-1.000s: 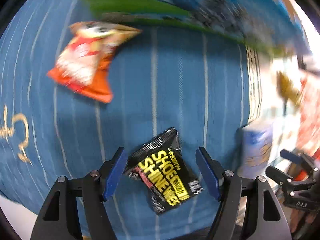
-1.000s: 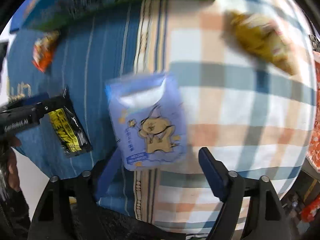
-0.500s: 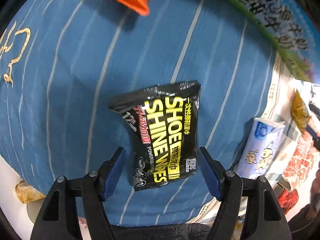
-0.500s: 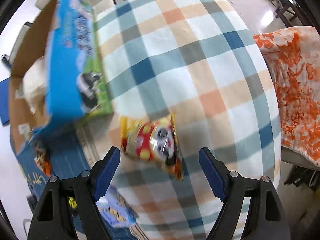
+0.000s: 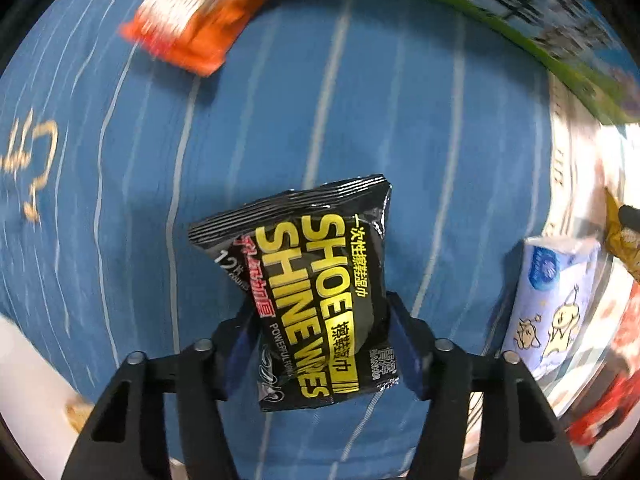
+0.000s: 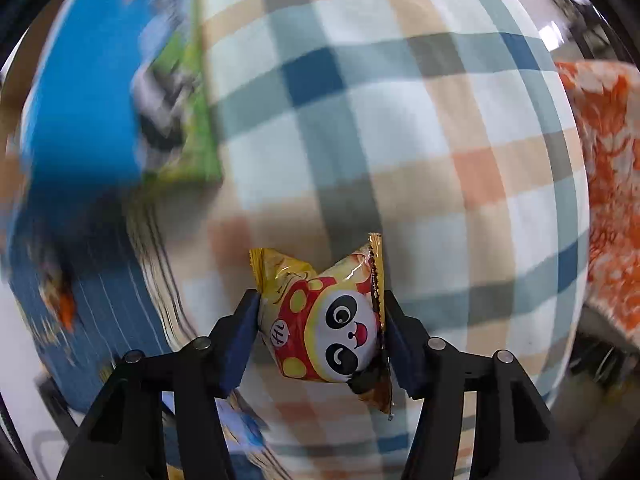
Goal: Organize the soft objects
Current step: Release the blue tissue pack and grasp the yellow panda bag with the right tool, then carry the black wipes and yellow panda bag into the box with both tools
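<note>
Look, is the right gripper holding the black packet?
No, the right gripper is shut on a yellow panda snack bag over the checked cloth.

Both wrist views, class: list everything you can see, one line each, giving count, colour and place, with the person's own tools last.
shoe shine wipes pack: 1, black with yellow lettering, in the left claw above the blue cloth
panda snack packet: 1, yellow and red, in the right claw above the plaid cloth
orange snack packet: 1, orange-red, far on the blue cloth
tissue pack: 1, pale blue with cartoon animals, right edge of the blue cloth
blue striped cloth: 1, blue
plaid cloth: 1, beige, blue, orange
box: 1, blue and green, far left
left claw: 1, black, shut
right claw: 1, black, shut
</note>
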The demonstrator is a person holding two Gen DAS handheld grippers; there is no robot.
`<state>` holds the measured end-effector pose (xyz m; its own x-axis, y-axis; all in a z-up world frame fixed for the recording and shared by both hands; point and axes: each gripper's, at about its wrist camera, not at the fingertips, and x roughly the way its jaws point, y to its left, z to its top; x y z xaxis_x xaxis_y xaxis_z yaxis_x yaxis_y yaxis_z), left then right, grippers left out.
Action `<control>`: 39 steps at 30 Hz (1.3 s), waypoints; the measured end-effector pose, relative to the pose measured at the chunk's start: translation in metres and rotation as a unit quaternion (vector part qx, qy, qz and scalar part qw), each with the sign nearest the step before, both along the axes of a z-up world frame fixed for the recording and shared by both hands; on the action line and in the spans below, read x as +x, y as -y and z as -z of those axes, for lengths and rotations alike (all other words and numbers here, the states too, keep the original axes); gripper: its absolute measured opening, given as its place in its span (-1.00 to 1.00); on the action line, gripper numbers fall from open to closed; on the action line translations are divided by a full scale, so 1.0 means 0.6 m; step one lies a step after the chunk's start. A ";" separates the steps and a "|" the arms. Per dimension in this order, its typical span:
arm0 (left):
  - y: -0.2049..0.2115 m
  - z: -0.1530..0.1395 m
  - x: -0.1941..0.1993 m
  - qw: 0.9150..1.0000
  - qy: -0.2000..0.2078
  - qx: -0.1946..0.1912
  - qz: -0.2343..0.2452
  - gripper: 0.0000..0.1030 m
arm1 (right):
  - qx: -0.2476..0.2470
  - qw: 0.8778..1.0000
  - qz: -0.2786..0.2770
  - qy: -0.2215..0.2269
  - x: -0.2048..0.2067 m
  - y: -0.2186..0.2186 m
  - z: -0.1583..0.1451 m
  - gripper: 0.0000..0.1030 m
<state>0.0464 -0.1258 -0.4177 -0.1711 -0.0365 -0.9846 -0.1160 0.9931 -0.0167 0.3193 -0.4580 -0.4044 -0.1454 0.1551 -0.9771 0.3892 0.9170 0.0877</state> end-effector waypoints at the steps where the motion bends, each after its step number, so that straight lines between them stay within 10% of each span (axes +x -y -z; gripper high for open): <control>1: 0.010 -0.002 -0.003 1.000 0.005 0.001 0.015 0.06 | -0.002 1.000 -0.017 -0.002 -0.013 -0.010 -0.002 0.18; 6: 0.066 -0.009 -0.004 0.995 0.038 0.002 0.094 0.10 | -0.008 0.996 -0.089 -0.007 -0.075 -0.065 0.001 0.17; 22: 0.019 -0.065 0.033 0.996 0.056 0.000 0.069 -0.02 | -0.040 0.995 -0.094 0.017 -0.141 -0.161 -0.020 0.08; 39: 0.068 -0.368 -0.001 0.972 0.221 0.005 0.084 -0.03 | -0.004 0.980 -0.138 0.143 -0.142 -0.260 -0.213 0.02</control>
<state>0.0460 -0.1666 -0.1968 0.2667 -0.0352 -0.9631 0.0647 0.9977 -0.0185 0.2343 -0.3021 -0.2767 0.0988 0.1405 -0.9851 0.0878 0.9849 0.1493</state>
